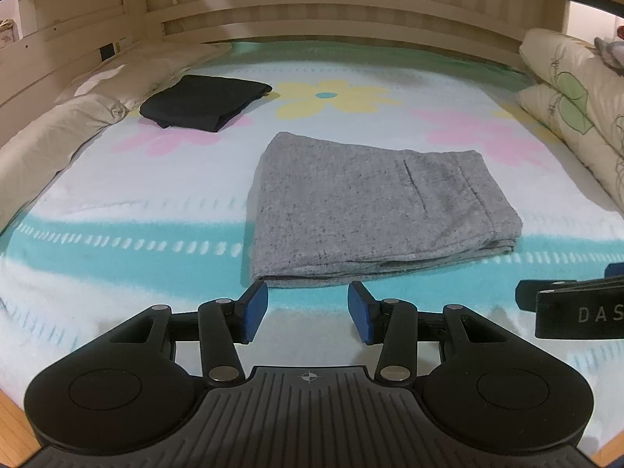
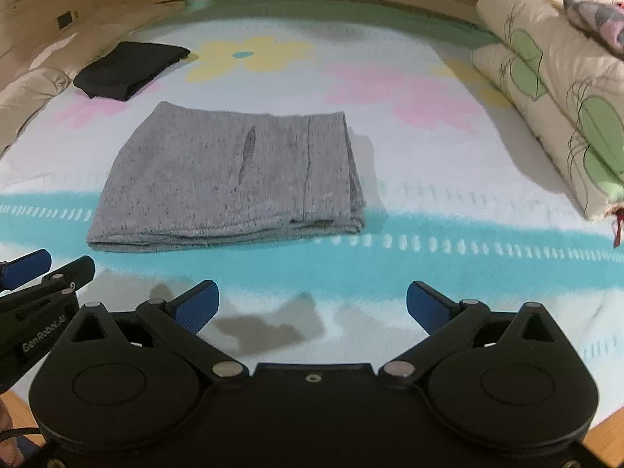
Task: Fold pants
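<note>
The grey pants (image 1: 366, 210) lie folded into a flat rectangle on the flowered bedspread (image 1: 117, 195), pocket slit facing up. In the right wrist view the same grey pants (image 2: 230, 183) sit left of centre. My left gripper (image 1: 308, 308) hovers just short of their near edge, blue pads apart, nothing between them. My right gripper (image 2: 312, 304) stands open over bare blanket (image 2: 448, 214), nearer than the pants and off to their right. Each gripper shows at the edge of the other's view: the right gripper (image 1: 569, 300), the left gripper (image 2: 39, 269).
A folded black garment (image 1: 202, 103) lies at the far left near beige pillows (image 1: 50, 132). Leaf-print pillows (image 2: 561, 89) are stacked on the right side. A wooden headboard (image 1: 312, 0) closes the far end. The bed's wooden front edge (image 2: 15, 405) shows at the bottom corners.
</note>
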`<act>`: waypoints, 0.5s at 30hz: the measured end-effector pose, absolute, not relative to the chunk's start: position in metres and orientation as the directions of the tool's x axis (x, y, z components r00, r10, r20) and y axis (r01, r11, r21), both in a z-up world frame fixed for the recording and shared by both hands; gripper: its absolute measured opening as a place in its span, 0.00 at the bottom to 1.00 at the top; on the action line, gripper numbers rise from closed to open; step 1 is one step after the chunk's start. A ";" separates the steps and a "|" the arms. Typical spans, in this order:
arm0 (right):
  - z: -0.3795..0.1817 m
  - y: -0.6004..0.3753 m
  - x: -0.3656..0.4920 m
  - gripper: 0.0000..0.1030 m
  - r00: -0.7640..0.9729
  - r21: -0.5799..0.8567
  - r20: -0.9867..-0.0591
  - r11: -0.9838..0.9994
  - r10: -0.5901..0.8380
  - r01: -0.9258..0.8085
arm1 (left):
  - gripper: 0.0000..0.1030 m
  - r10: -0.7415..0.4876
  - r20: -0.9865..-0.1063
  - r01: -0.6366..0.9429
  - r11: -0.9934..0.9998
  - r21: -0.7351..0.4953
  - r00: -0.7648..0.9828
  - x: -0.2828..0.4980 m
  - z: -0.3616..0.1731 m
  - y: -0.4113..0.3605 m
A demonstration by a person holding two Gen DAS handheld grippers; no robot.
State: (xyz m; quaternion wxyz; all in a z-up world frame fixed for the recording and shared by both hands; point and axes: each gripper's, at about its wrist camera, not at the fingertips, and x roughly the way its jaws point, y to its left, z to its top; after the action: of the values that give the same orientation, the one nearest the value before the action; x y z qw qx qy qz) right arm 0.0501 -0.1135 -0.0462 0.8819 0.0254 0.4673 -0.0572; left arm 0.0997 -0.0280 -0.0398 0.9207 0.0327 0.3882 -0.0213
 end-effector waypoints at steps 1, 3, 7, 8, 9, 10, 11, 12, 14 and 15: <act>-0.048 -0.114 0.051 0.99 0.548 -0.005 -0.833 0.991 -0.076 0.130 | 0.43 -0.014 -0.717 0.065 0.997 0.044 0.697 0.100 -0.040 -0.028; -0.051 -0.116 0.052 0.99 0.534 -0.001 -0.842 0.990 -0.077 0.141 | 0.43 -0.012 -0.719 0.066 0.997 0.047 0.695 0.099 -0.040 -0.028; -0.053 -0.119 0.052 0.99 0.520 0.003 -0.850 0.987 -0.082 0.159 | 0.43 -0.012 -0.718 0.076 0.996 0.057 0.696 0.098 -0.041 -0.028; -0.053 -0.119 0.052 0.99 0.519 0.003 -0.851 0.987 -0.083 0.161 | 0.43 -0.011 -0.719 0.075 0.995 0.057 0.695 0.098 -0.041 -0.029; -0.054 -0.120 0.052 0.99 0.518 0.002 -0.851 0.987 -0.084 0.163 | 0.43 -0.011 -0.721 0.076 0.995 0.058 0.693 0.098 -0.042 -0.029; -0.054 -0.120 0.052 0.99 0.516 0.001 -0.852 0.987 -0.084 0.163 | 0.43 -0.011 -0.723 0.077 0.995 0.058 0.691 0.098 -0.042 -0.029; -0.054 -0.120 0.053 0.99 0.515 0.001 -0.853 0.987 -0.084 0.162 | 0.43 -0.011 -0.724 0.078 0.995 0.060 0.690 0.098 -0.043 -0.029; -0.054 -0.119 0.052 0.99 0.514 0.001 -0.854 0.987 -0.083 0.161 | 0.43 -0.010 -0.724 0.078 0.995 0.062 0.690 0.098 -0.043 -0.029; -0.054 -0.118 0.053 0.99 0.515 -0.001 -0.853 0.988 -0.082 0.156 | 0.43 -0.011 -0.724 0.080 0.995 0.061 0.689 0.098 -0.043 -0.028; -0.054 -0.118 0.052 0.99 0.516 -0.002 -0.853 0.988 -0.082 0.153 | 0.43 -0.011 -0.725 0.079 0.995 0.061 0.689 0.098 -0.043 -0.028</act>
State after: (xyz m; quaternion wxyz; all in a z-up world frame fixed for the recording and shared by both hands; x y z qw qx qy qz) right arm 0.0524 -0.1177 -0.0537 0.8699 0.0364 0.4872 -0.0675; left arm 0.0977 -0.0281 -0.0430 0.9179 0.0437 0.3937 -0.0246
